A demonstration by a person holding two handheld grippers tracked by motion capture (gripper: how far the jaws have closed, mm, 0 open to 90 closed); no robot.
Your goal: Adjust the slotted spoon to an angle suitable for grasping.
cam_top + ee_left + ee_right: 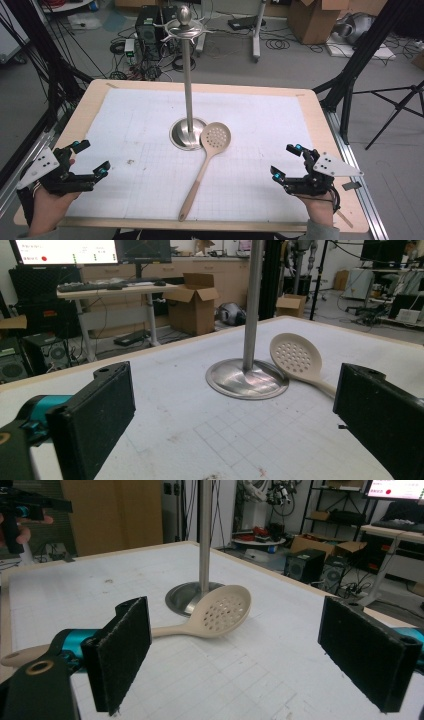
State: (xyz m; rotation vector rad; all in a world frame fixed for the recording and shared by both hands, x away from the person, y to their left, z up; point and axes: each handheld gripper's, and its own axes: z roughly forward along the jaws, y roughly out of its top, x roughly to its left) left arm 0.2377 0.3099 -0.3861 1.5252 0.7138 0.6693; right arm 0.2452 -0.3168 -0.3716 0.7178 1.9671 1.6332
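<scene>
A beige slotted spoon (pixel 206 159) lies on the white gridded mat, its perforated bowl (pixel 295 356) resting against the round base of a steel utensil stand (pixel 188 131). The stand's pole rises to a hook ring at the top (pixel 183 27). My left gripper (pixel 91 158) hovers at the table's left front, open and empty. My right gripper (pixel 287 160) is at the right front, also open with nothing between its pads. In the right gripper view the spoon (pixel 210 616) and the stand (pixel 199 592) lie ahead of the wide-set jaws. The stand base (pixel 247 380) sits ahead in the left gripper view.
The mat (pixel 150 115) covers most of a wooden table (pixel 75 115). Tripod legs (pixel 390 105), cables and cardboard boxes stand on the floor behind and to the right. A small stain (pixel 131 161) marks the mat near the left gripper.
</scene>
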